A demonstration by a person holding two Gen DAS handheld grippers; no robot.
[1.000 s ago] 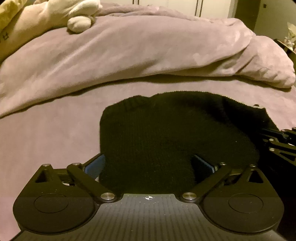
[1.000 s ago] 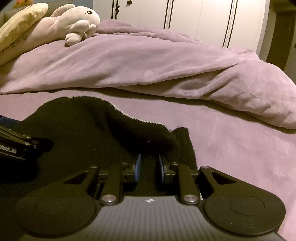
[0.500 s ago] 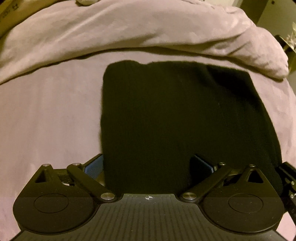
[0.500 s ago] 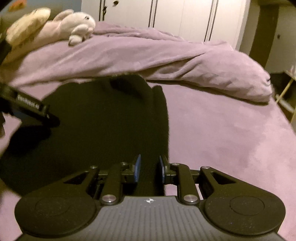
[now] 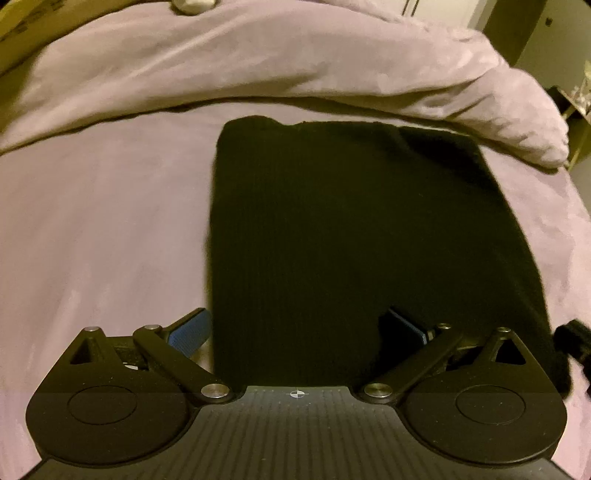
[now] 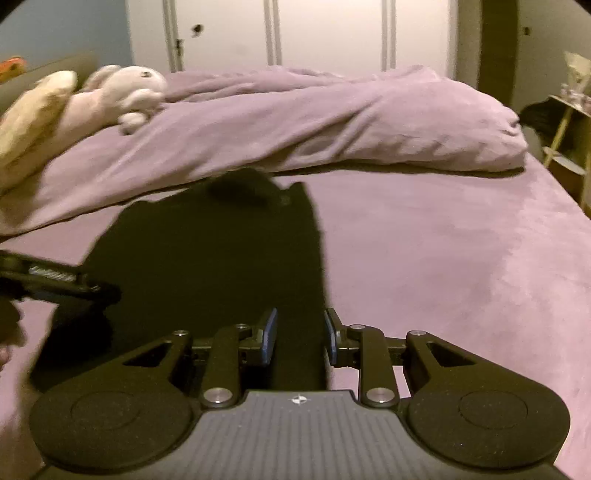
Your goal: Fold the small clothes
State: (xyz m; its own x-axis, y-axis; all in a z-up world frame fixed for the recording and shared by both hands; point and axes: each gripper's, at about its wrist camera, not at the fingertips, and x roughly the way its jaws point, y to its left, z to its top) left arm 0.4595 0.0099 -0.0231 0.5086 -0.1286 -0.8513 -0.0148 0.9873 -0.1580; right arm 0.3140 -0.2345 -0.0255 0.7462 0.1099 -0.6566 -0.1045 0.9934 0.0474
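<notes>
A black knit garment point(image 5: 354, 236) lies flat on the purple bed sheet point(image 5: 103, 229) as a folded rectangle; it also shows in the right wrist view point(image 6: 221, 266). My left gripper point(image 5: 299, 325) is open wide over the garment's near left edge, holding nothing. My right gripper point(image 6: 300, 332) has its jaws part open over the garment's near right edge, with nothing between the pads. The left gripper also shows at the left of the right wrist view point(image 6: 62, 284).
A bunched purple duvet point(image 6: 314, 125) lies across the bed behind the garment. A plush toy point(image 6: 122, 92) and a yellow pillow point(image 6: 29, 118) sit at the far left. White wardrobe doors point(image 6: 295, 33) stand behind. A small shelf point(image 6: 569, 133) stands at the right.
Both grippers have pulled back and risen from the garment. The garment went from a humped shape to a flat rectangle. The right jaws have opened a little wider.
</notes>
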